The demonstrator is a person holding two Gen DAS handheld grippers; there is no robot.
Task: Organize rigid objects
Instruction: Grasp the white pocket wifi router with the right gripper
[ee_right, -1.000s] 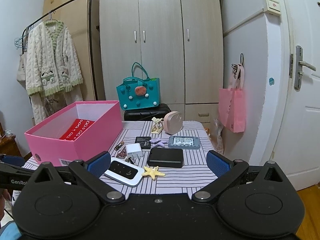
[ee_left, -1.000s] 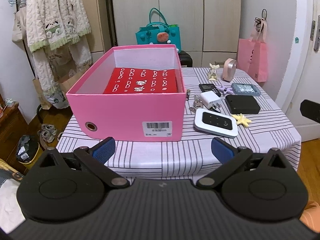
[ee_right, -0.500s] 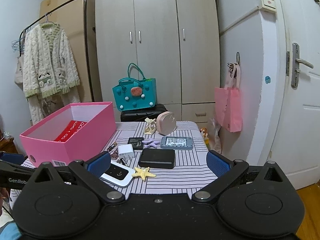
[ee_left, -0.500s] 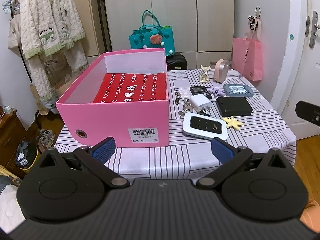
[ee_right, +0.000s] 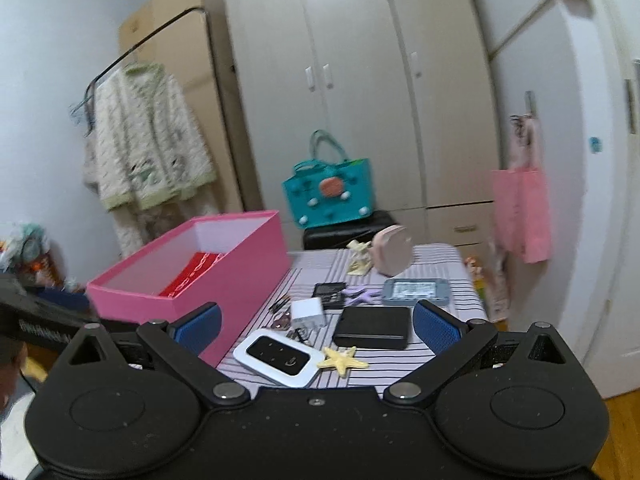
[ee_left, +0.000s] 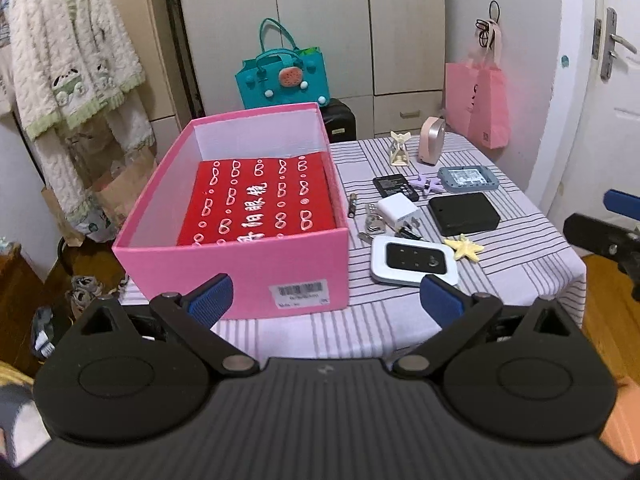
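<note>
Small things lie in a bunch on the striped table (ee_left: 532, 264), to the right of the big pink box (ee_left: 240, 258). Nearest is a white and black gadget (ee_left: 414, 261), and a yellow starfish (ee_left: 464, 247) sits just beside it. Behind them come a black flat box (ee_left: 464, 213), a white plug (ee_left: 398, 210), some keys (ee_left: 372, 224) and a small battery (ee_left: 352, 205). Farther back are a grey-blue case (ee_left: 468, 179), a purple toy (ee_left: 430, 185), a little black device (ee_left: 396, 186), a cream figure (ee_left: 399, 154) and a round pink thing (ee_left: 432, 140).

Inside the pink box lies a red box (ee_left: 260, 204) with white marks.

Both grippers hang at the near edge of the table, touching nothing. The left gripper (ee_left: 324, 298) is spread wide and holds nothing; the pink box wall stands right in front of it. The right gripper (ee_right: 316, 326) is spread wide too, with the gadget and starfish in front of it.

Behind the table are a teal bag (ee_left: 282, 80), a pink bag (ee_left: 478, 100), a wardrobe (ee_right: 352, 92) and a fluffy coat (ee_left: 68, 64).
</note>
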